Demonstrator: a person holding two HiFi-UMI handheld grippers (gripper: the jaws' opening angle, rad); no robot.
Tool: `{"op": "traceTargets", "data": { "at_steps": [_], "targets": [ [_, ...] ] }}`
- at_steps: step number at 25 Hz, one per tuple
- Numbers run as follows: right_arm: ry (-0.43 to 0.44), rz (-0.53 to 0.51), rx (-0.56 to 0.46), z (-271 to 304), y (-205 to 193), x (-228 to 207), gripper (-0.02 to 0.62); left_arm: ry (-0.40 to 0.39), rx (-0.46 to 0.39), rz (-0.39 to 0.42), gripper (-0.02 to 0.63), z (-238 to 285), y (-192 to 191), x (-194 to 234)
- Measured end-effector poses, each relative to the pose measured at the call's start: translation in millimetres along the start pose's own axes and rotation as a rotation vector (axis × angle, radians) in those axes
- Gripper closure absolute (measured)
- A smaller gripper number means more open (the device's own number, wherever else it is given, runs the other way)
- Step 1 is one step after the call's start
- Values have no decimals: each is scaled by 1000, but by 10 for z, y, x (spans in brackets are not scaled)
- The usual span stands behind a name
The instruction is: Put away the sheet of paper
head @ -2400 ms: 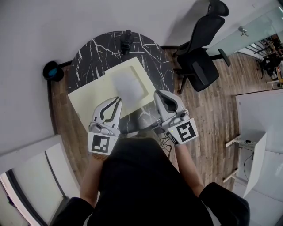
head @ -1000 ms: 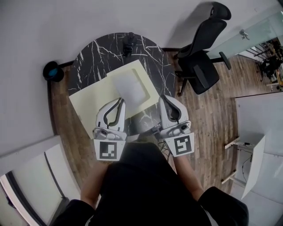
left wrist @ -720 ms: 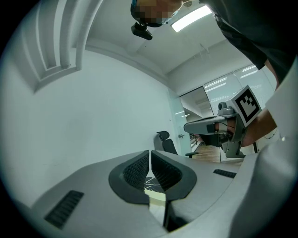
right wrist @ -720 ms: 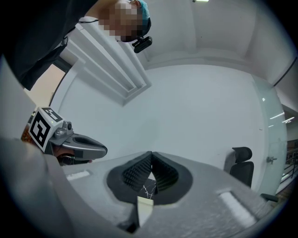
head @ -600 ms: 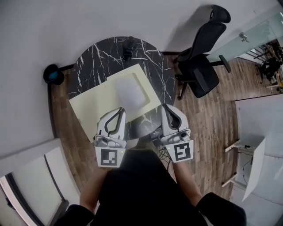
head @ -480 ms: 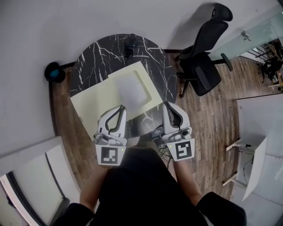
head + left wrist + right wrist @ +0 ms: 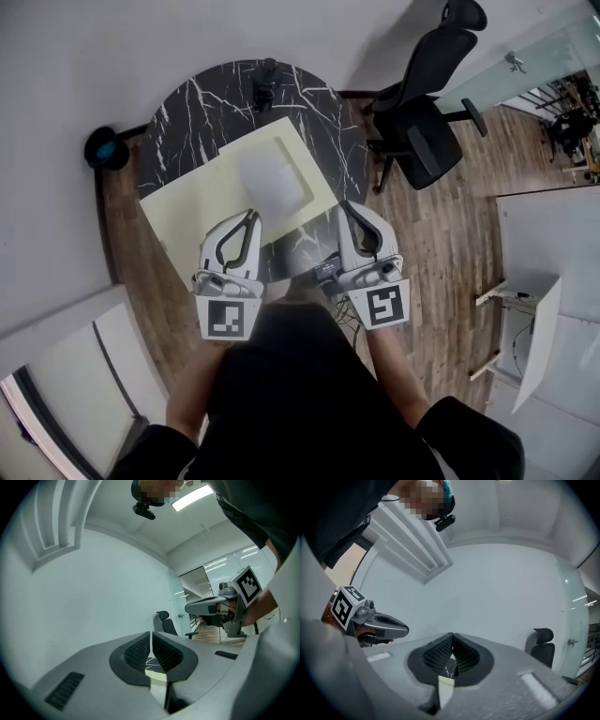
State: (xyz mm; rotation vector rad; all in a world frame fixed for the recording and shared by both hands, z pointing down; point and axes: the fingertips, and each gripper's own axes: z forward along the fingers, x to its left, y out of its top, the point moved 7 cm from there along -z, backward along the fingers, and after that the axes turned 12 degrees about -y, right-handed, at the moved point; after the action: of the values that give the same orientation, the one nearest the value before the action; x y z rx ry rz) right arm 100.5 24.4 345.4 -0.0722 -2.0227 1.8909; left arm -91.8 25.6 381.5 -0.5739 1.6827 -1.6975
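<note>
Left gripper (image 7: 250,215), right gripper (image 7: 347,206) (both closed), paper (image 7: 272,180) beyond

A round black marble worktop (image 7: 202,103) stands against a plain white wall (image 7: 75,56) on a wood-plank floor (image 7: 441,253). A black office chair (image 7: 422,131) sits near it, and beyond that is a glass partition (image 7: 525,56). White furniture (image 7: 553,234) lies farther right. A strip light (image 7: 190,498) glows on the ceiling.
</note>
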Motion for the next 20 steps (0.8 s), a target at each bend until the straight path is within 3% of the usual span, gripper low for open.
{"op": "traceTargets", "data": {
  "at_steps": [9, 17, 20],
  "targets": [
    [27, 6, 1, 52, 5, 67, 597, 18, -12, -15, 580, -27, -49, 74],
    [-33, 36, 12, 51, -8, 0, 598, 2, 34, -96, 580, 42, -234, 154],
    [-47, 47, 17, 20, -34, -51, 598, -18, 60, -88, 580, 85, -316, 220]
  ]
}}
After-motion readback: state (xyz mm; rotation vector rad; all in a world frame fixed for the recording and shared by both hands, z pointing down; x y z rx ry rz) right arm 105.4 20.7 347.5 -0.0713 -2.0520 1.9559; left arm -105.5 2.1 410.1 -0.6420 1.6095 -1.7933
